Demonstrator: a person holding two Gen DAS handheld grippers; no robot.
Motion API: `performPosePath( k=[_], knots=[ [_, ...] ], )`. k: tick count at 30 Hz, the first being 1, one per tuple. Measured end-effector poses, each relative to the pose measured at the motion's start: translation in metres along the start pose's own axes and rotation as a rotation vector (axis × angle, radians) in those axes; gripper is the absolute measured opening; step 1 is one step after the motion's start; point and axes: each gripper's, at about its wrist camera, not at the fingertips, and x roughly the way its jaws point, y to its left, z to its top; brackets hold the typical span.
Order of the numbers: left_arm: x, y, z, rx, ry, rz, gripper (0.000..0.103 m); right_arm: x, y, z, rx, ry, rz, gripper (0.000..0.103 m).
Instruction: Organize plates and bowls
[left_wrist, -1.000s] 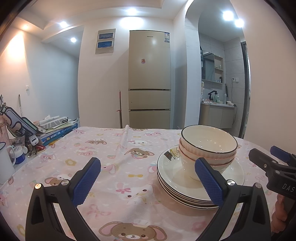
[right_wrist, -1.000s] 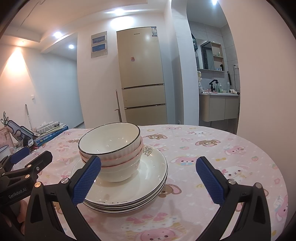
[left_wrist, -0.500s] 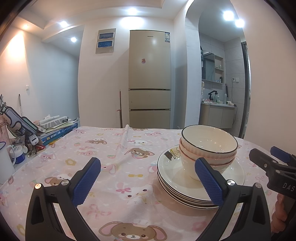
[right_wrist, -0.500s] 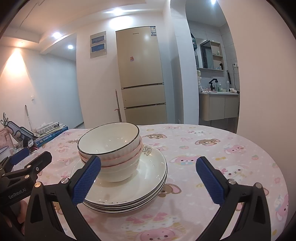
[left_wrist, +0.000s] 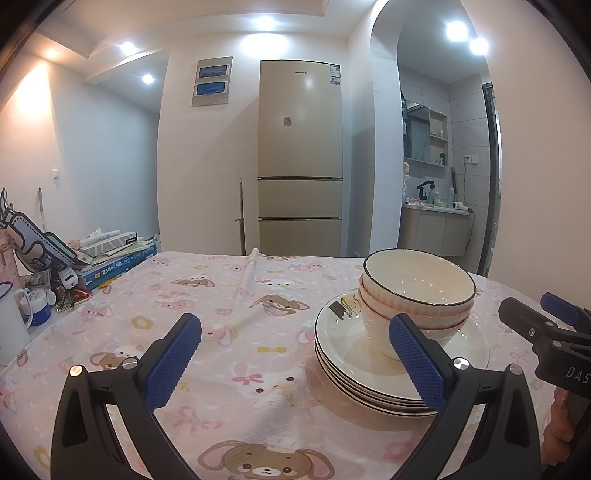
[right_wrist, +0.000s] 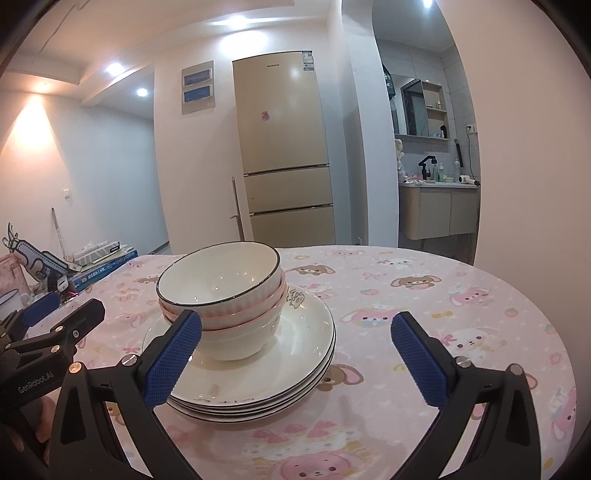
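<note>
Looks done or near it: nested bowls (right_wrist: 221, 291) sit on plate stack (right_wrist: 306, 354), glazed ceramic, dark rims, ribbed walls. Stack lies ahead-left of right gripper (right_wrist: 295, 358), ahead-right of left gripper (left_wrist: 293, 360). Both spread wide, empty. Soft printed tablecloth (left_wrist: 229, 295) underneath.

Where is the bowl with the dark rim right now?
The dark-rimmed bowl sits on top of the nested bowls on the stack of plates on the pink tablecloth, left of centre in the right wrist view, ahead of the open fingers.
</note>
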Motion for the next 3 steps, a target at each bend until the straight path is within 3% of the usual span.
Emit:
performPosePath(
  k=[3],
  knots=[
    [-0.0003, -0.0001, 0.0, 0.0, 0.0, 0.0, 0.103, 0.0011, 0.0011, -0.0009, -0.002, 0.006, -0.003, 0.102]
  ],
)
